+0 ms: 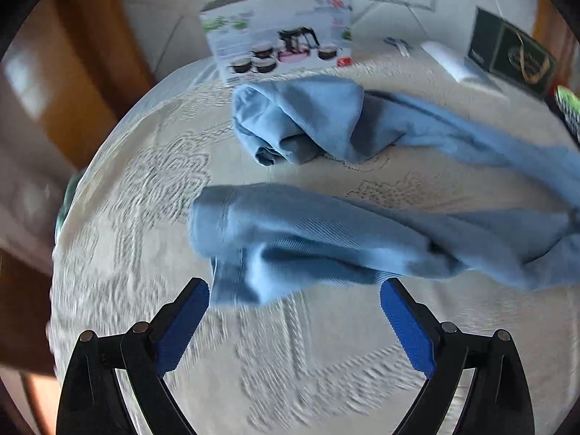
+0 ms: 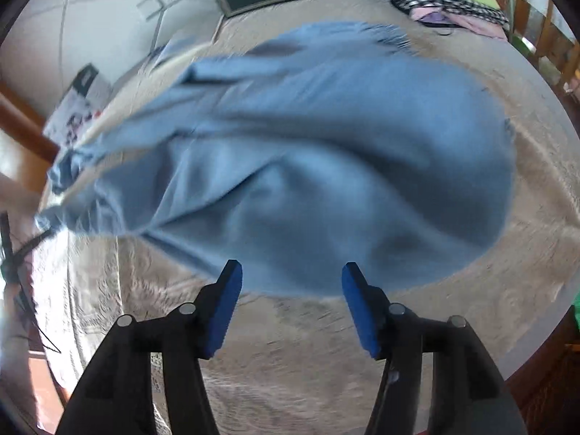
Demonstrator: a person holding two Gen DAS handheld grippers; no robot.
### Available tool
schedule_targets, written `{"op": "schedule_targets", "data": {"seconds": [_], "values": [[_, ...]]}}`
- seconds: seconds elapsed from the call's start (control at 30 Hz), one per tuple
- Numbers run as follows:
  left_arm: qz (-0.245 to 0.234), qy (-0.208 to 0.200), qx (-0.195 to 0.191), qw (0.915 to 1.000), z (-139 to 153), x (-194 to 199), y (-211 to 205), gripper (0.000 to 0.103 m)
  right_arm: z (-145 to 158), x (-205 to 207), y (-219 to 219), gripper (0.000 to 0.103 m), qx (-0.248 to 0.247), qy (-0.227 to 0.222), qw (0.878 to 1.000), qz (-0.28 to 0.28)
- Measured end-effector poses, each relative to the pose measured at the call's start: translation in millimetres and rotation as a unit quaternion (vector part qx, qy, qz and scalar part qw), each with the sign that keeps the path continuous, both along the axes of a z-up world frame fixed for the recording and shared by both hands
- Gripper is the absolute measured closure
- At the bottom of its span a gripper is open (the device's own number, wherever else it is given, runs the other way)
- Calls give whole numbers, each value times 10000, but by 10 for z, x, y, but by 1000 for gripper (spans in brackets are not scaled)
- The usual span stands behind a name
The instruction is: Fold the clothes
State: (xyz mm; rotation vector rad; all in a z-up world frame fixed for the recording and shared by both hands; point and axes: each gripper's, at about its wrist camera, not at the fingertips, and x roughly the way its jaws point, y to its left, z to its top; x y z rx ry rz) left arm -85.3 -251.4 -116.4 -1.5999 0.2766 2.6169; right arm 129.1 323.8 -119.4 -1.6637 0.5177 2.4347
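Left hand-held gripper spread wide above embroidered bedspread, nothing clamped, light blue trousers lying crumpled just ahead, right hand-held gripper apart, empty, over trouser seat.

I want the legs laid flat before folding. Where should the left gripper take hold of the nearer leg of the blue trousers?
Probably at the hem end of the nearer leg, coming from above with the open left gripper. That cuff lies flat and bare just ahead of the jaws, while the farther leg is bunched up.
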Motion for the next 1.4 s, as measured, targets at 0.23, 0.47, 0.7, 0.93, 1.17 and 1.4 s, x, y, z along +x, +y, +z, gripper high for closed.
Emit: {"op": "schedule_targets", "data": {"seconds": [0.23,0.47,0.7,0.93,1.17,1.4], "values": [[118,19,577,9983,-258,-162,-171,0,-189,-131,-519,45,575,-28,9979,303],[122,-22,604,9981,-243,-164,-147,6,-302,-368,-705,53,1328,121,9898,501],[118,300,1128,9931,270,49,-226,89,173,-381,-785,100,1499,572,9859,485],[277,504,1277,9901,1011,743,-467,91,920,177,-505,100,1211,925,9869,535],[577,-452,1466,9865,734,1044,-528,88,508,543,-146,95,1260,-519,9883,679],[144,-370,1272,9911,554,738,-37,5,628,282,-447,43,875,62,9928,814]]}}
